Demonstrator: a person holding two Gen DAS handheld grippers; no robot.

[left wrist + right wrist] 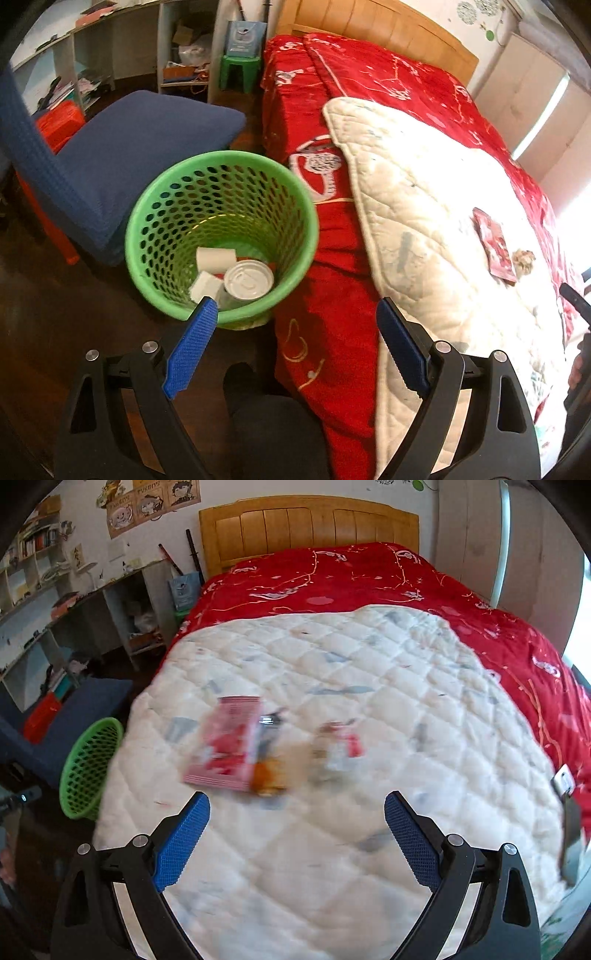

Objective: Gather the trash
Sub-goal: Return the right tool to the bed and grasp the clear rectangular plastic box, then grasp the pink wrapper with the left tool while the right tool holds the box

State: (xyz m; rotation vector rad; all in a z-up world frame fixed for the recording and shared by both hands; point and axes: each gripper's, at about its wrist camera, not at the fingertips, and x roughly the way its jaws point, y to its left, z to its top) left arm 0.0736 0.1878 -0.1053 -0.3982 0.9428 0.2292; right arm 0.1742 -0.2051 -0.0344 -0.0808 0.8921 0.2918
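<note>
A green mesh bin (221, 236) stands on the floor beside the bed; it also shows in the right wrist view (88, 768). Inside it lie a silver can (248, 282) and two white pieces (216, 258). My left gripper (295, 310) is open and empty, above the bin's near rim and the bed edge. A red wrapper (495, 245) and a crumpled scrap (524, 258) lie on the white quilt (424, 206). In the right wrist view the red wrapper (229, 742) and a crumpled wrapper (338, 747) look blurred. My right gripper (297, 803) is open and empty just in front of them.
A blue covered chair (122, 147) stands behind the bin. A red blanket (369, 81) covers the bed under the quilt, with a wooden headboard (310, 524). Shelves and a green stool (240, 72) stand at the far left. The floor (44, 314) is dark wood.
</note>
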